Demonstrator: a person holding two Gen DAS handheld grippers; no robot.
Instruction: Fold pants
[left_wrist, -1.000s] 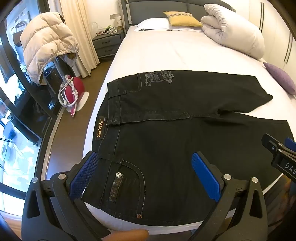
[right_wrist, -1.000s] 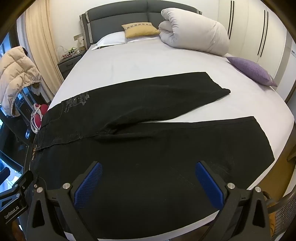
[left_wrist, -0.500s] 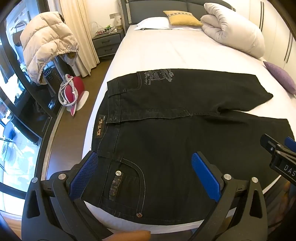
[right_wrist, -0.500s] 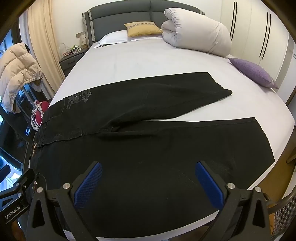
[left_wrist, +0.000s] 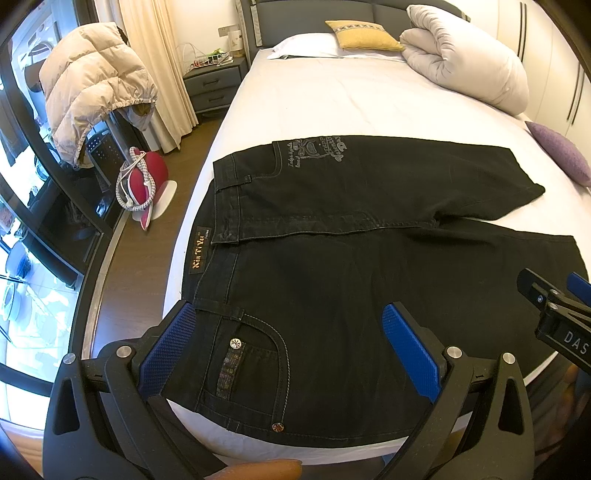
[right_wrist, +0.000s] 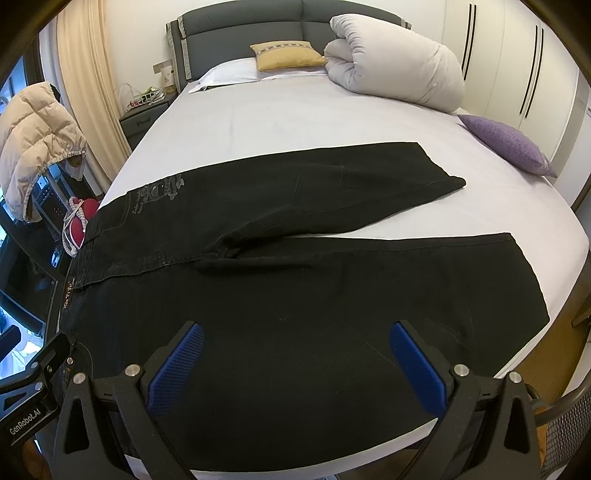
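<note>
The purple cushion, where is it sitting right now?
The purple cushion lies at the right edge of the bed, just below the rolled white duvet and beyond the far leg of the black pants.

Both fisheye cameras are looking forward along their grippers from the foot-side edge of the bed (left_wrist: 332, 92), facing the headboard (right_wrist: 240, 33) and tilting down onto the pants (left_wrist: 351, 280). The left view is sitting near the waistband end, taking in the floor and a jacket (left_wrist: 92, 85) at its left, with the right gripper (left_wrist: 554, 314) intruding at its right edge. The right view is sitting over the legs, taking in the wardrobe (right_wrist: 517, 66) at its right. The 2 views are sharing the pants, the mattress, the pillows and the rolled duvet (right_wrist: 399, 66).
</note>
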